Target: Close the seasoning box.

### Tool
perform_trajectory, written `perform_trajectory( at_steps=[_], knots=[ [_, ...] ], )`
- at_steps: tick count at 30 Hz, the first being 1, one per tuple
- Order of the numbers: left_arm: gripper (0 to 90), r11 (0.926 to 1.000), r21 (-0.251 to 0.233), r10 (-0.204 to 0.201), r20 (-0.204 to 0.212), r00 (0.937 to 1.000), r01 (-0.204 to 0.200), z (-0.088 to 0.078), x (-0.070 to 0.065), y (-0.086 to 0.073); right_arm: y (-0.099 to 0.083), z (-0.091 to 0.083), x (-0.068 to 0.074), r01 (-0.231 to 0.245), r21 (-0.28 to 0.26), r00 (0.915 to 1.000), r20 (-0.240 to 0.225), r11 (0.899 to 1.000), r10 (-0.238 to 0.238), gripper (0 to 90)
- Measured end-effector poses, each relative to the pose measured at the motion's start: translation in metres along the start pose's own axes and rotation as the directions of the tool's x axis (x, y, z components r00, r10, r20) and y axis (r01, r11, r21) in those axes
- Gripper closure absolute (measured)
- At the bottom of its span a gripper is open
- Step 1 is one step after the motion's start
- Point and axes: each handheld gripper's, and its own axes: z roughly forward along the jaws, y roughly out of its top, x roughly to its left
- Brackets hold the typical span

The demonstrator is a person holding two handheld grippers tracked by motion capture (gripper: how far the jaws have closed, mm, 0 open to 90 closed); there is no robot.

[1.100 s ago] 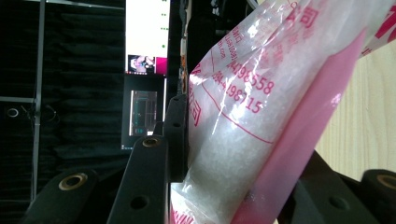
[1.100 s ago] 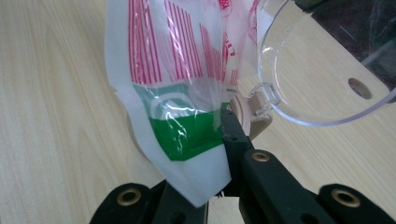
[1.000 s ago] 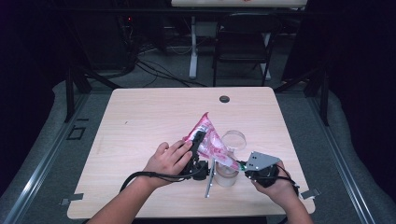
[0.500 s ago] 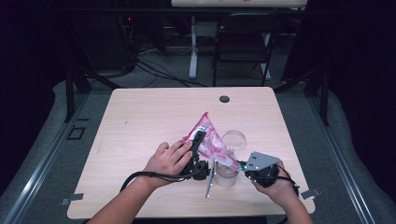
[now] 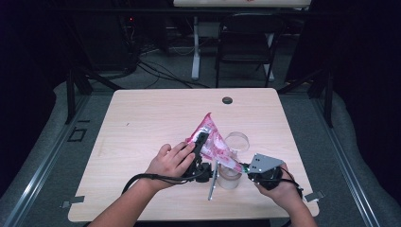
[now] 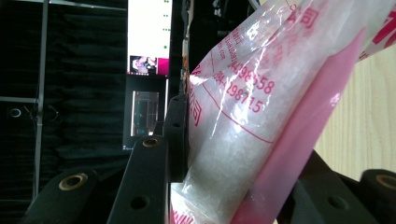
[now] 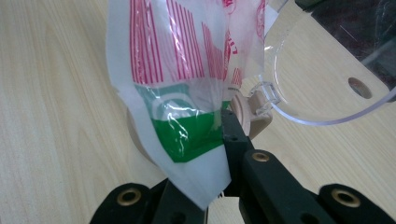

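A pink and clear plastic bag (image 5: pixel 211 138) of white grains hangs tilted over the table, between my two hands. My left gripper (image 5: pixel 200 144) is shut across its fat middle; in the left gripper view the bag (image 6: pixel 261 116) bulges between the two black jaws of the left gripper (image 6: pixel 243 163). My right gripper (image 5: pixel 243 167) is shut on the bag's lower corner. In the right gripper view that green and white corner (image 7: pixel 187 135) sits pinched in the right gripper (image 7: pixel 218 140). A clear round container (image 5: pixel 229 177) stands right under the corner.
A second clear round piece (image 5: pixel 237 141) lies just behind the bag; its curved rim (image 7: pixel 322 119) is beside my right jaws. The wooden table (image 5: pixel 142 123) has a cable hole (image 5: pixel 227 100) at its far edge. A dark chair (image 5: pixel 246 42) stands beyond it.
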Motion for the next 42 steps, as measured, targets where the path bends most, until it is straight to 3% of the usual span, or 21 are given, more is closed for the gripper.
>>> perform_trajectory(
  at_steps=[42],
  knots=[
    [68.2,1.0000,0.000,0.001,-0.002,1.0000,-0.001,0.0003,0.0004,0.0010,-0.0003,0.0001,-0.0004,0.002,0.007,1.0000,-0.005,1.000,-0.002,90.0]
  ],
)
